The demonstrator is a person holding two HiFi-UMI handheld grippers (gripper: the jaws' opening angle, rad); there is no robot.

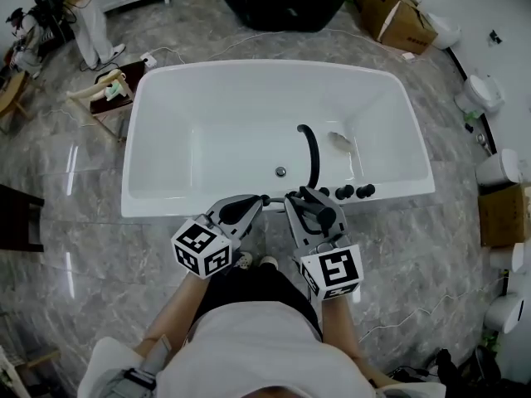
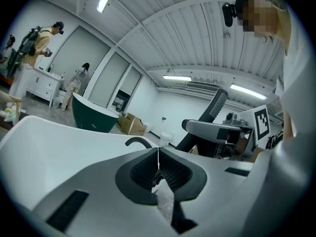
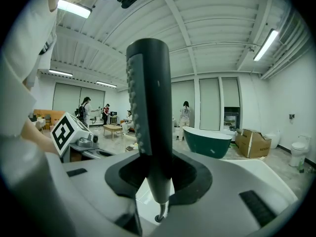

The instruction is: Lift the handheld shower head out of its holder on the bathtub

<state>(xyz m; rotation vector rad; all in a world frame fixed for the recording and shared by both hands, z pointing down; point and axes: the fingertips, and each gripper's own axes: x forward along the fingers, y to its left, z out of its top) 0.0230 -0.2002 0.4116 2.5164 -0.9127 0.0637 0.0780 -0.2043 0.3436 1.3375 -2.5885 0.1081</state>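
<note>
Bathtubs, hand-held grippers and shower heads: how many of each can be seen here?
Bathtubs: 2, the white bathtub and the dark bathtub
Grippers: 2, the left gripper and the right gripper
Shower heads: 1, the shower head in the right gripper
Total: 5

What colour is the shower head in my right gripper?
The shower head is black, clearest in the right gripper view.

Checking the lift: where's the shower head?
Head view, centre: shower head clamped in the right gripper, at the near rim of the white bathtub, left of the knobs.
</note>
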